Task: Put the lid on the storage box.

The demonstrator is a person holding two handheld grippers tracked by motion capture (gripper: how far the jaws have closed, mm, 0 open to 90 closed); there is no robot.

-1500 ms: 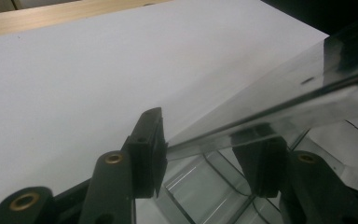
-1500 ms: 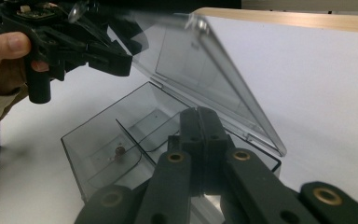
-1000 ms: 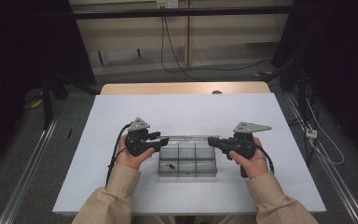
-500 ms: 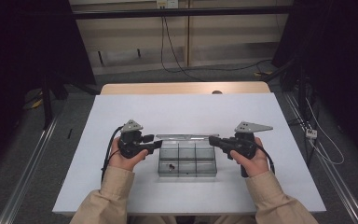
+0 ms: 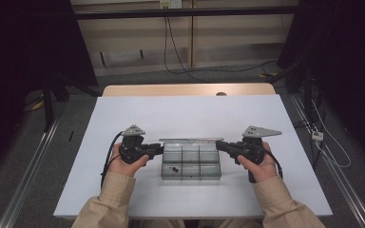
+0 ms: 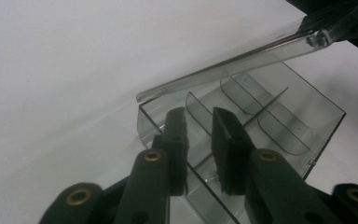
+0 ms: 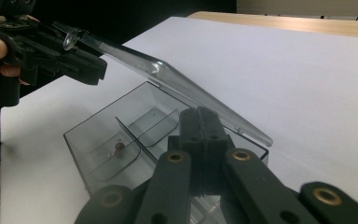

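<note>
High view: a clear smoky plastic compartment box [image 5: 190, 162] sits near the front middle of the white table [image 5: 190, 114], between the two hands. Its transparent hinged lid [image 5: 190, 140] stands raised along the far edge. The left gripper [image 5: 158, 149] meets the box's left end and the right gripper [image 5: 218, 145] its right end, seemingly so that the box is steadied from both sides while open. A tiny dark-red bead [image 5: 174, 169] lies in the near-left compartment. From up here I cannot tell how the jaws stand.

Left gripper view: the left gripper [image 6: 199, 126] has its jaws apart with a clear gap, straddling the box's [image 6: 279, 121] near wall without visibly pinching it; the lid [image 6: 228, 65] slants overhead. This angle shows the curved dividers inside, which the high view flattens, and the lid's raised tilt.

Right gripper view: the right gripper [image 7: 203, 122] has its jaws pressed together over the box's [image 7: 121, 135] end wall, apparently clamping it, probably to anchor the box. Farther off, the left gripper [image 7: 91, 67] sits just beneath the lid's [image 7: 168, 77] far corner, perhaps propping it. The bead [image 7: 119, 147] shows plainly here, a small reddish ball on the compartment floor.
</note>
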